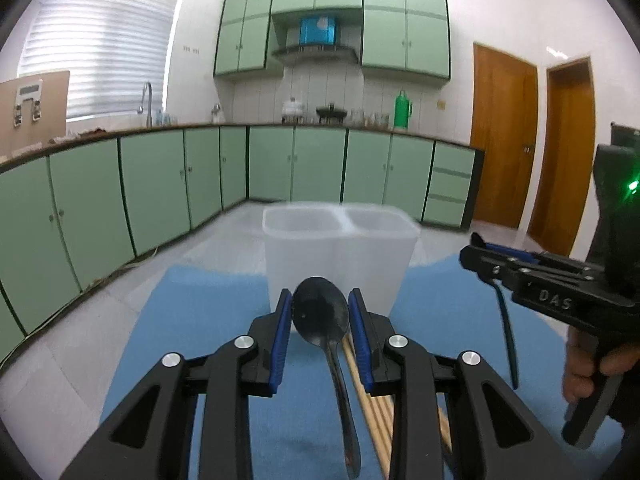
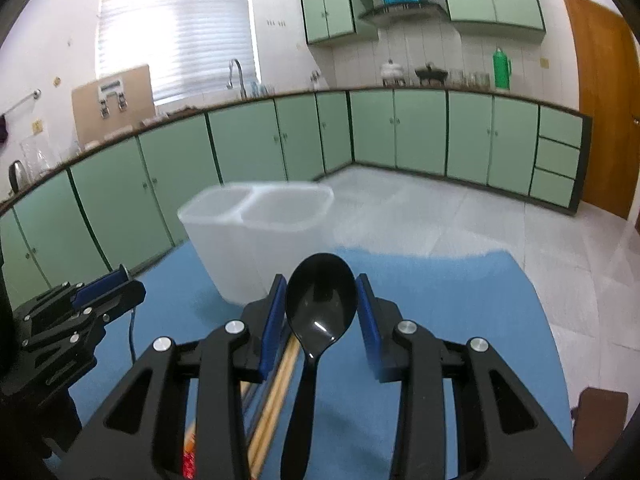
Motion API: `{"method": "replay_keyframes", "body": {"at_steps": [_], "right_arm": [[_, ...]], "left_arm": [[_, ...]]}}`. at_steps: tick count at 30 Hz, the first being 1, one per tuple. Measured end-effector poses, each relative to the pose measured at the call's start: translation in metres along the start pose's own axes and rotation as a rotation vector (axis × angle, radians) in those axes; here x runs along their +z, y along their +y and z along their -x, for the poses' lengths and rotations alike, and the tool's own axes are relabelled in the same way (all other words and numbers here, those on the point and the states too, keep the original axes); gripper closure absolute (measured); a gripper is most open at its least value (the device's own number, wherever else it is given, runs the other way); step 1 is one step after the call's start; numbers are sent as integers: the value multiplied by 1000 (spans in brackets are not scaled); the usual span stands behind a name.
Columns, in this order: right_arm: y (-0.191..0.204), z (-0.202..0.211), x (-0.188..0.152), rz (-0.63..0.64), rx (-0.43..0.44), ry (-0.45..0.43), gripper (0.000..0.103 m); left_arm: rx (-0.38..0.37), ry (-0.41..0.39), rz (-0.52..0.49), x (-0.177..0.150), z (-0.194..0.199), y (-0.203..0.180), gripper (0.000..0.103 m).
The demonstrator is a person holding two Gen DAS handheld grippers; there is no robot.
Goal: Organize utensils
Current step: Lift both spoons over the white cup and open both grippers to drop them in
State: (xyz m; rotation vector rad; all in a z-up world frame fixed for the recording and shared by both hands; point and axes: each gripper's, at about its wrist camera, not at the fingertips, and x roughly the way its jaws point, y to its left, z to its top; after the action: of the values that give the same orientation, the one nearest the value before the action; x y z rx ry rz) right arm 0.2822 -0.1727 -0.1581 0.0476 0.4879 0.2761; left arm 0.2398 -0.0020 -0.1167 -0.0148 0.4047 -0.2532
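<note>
A spoon (image 1: 322, 312) is gripped by the left gripper (image 1: 320, 314), another spoon (image 2: 320, 296) by the right gripper (image 2: 320, 300), above the mat (image 2: 440, 320). The bin (image 2: 256, 232) at its far edge looks empty; chopsticks (image 2: 276, 392) remain unsorted.

Green cupboards (image 1: 160, 184) line white walls. Bright light comes through the window blinds (image 2: 176, 28). Two brown doors (image 1: 504, 136) stand shut.

Both wrist views low over blue mat (image 1: 208, 312) — facing shared white bin (image 1: 340, 248), cabinets behind
</note>
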Motion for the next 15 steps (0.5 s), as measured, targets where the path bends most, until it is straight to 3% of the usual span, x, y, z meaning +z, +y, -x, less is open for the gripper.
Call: {"method": "replay_keyframes", "body": {"at_steps": [8, 15], "right_arm": [[-12, 8, 36, -29, 47, -120, 69], [-24, -4, 82, -57, 97, -241, 69]], "left_arm": [[-1, -97, 5, 21, 25, 10, 75], [-19, -253, 19, 80, 44, 21, 75]]}}
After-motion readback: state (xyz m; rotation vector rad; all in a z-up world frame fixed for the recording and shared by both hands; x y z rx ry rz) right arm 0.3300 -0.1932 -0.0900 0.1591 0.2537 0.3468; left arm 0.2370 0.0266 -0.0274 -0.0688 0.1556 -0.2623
